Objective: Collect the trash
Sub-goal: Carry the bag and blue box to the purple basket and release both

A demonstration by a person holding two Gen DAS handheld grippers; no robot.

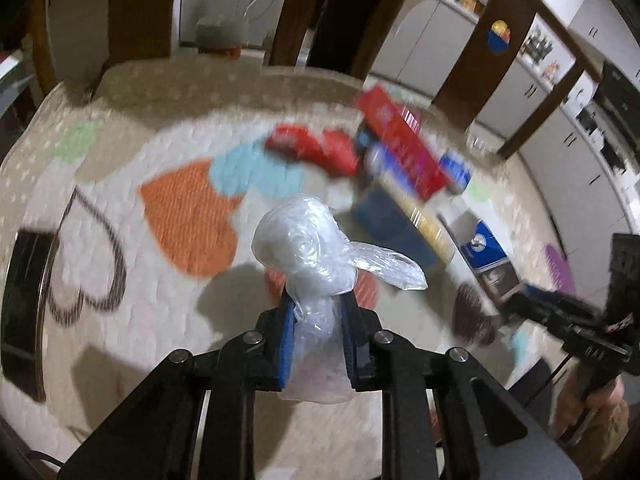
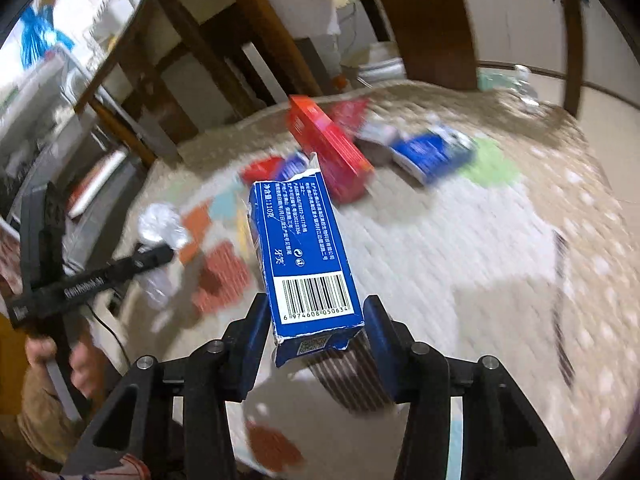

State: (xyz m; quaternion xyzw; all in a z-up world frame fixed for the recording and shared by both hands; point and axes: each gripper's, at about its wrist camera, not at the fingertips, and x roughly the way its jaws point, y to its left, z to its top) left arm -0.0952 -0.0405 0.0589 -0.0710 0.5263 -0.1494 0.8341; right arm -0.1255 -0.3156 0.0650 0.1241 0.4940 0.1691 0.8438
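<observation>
While each claw grips trash, bag [image 1: 304, 248] left, blue box [image 2: 304, 256] right, a heart-patterned quilt [image 1: 168, 312] lies below.

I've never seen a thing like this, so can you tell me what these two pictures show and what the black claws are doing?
A person holds tongs in each hand, and each has a camera looking along its fingers. The left tongs squeeze a crumpled plastic bag. The right tongs grip a blue box. Each camera also sees the other tongs at its edge. Below lies a quilt with coloured hearts, and a red box and other boxes rest there. The pictures are blurry.
</observation>
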